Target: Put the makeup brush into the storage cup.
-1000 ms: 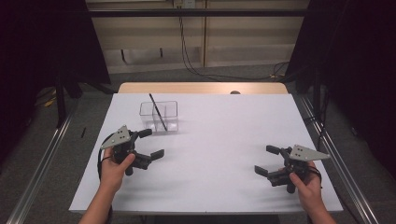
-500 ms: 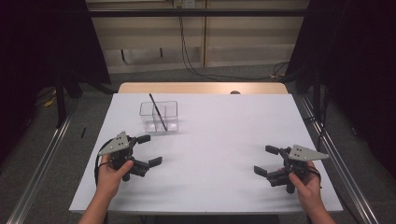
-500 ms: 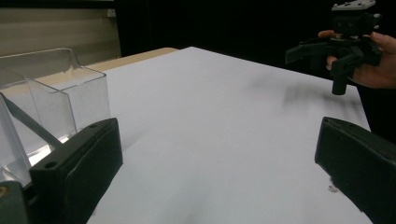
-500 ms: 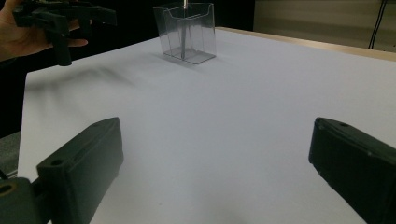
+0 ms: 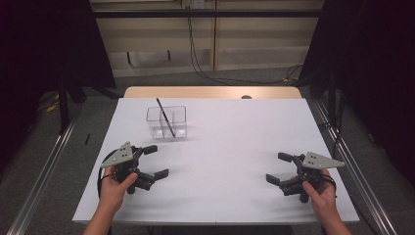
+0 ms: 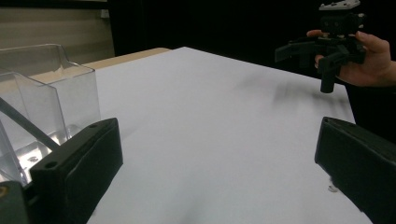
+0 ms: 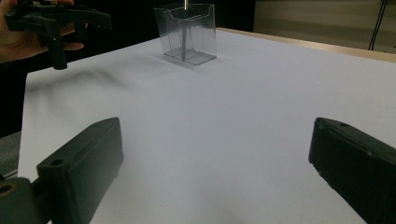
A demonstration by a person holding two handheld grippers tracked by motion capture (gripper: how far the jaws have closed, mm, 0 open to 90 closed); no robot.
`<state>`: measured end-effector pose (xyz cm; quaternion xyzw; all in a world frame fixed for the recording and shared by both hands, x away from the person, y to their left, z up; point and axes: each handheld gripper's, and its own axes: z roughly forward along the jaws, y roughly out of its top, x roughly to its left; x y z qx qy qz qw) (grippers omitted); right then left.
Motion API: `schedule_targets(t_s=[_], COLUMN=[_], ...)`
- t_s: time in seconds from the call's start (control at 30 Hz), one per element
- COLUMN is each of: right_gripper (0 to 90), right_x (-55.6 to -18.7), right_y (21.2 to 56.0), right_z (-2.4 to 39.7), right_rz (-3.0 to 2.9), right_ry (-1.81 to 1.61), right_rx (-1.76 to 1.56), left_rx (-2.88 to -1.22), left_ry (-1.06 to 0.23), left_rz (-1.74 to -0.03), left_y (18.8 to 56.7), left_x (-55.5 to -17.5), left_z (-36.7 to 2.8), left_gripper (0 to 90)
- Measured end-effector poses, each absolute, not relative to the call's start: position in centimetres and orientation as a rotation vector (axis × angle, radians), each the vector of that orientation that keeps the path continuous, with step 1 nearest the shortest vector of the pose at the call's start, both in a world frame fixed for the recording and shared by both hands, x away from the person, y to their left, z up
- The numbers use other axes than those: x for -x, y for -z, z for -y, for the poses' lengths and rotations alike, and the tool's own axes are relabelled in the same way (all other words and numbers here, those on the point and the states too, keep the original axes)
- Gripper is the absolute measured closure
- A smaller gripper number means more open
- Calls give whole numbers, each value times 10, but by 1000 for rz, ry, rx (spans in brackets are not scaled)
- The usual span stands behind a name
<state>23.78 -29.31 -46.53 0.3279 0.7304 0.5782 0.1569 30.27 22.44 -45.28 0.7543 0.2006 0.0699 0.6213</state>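
Observation:
A clear plastic box (image 5: 167,122) stands on the white table (image 5: 225,142) at the back left, with a thin dark rod (image 5: 165,117) leaning in it. My left gripper (image 5: 157,160) is held open near the front left, short of the box, with nothing between its jaws. My right gripper (image 5: 276,168) is open and empty at the front right. The left gripper view has the box (image 6: 51,98) and rod (image 6: 23,125) close on its left, beyond my left gripper (image 6: 210,186). From my right gripper (image 7: 210,172) the box (image 7: 189,32) is far off.
A wooden strip (image 5: 210,92) edges the table's far side. Metal rails (image 5: 44,161) run along the floor on both sides, and cables (image 5: 205,68) hang at the back wall. In each gripper view the other hand's gripper (image 6: 327,44) (image 7: 53,18) hovers above the sheet.
My left gripper has drawn back a little toward the near edge, away from the box. The right gripper has hardly moved. Both stay open.

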Motion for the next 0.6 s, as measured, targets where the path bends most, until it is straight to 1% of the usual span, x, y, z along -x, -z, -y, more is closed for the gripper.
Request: schedule_targets(t_s=[0.6], right_gripper=[24], right_x=[-237], right_y=[464], right_z=[294], right_rz=[-2085], right_ry=[-1656], right_rx=[-938], left_rx=[-1742], left_ry=[-168], left_rz=[-472], left_y=[457], left_x=[-302], left_z=[-227], left_gripper=[11])
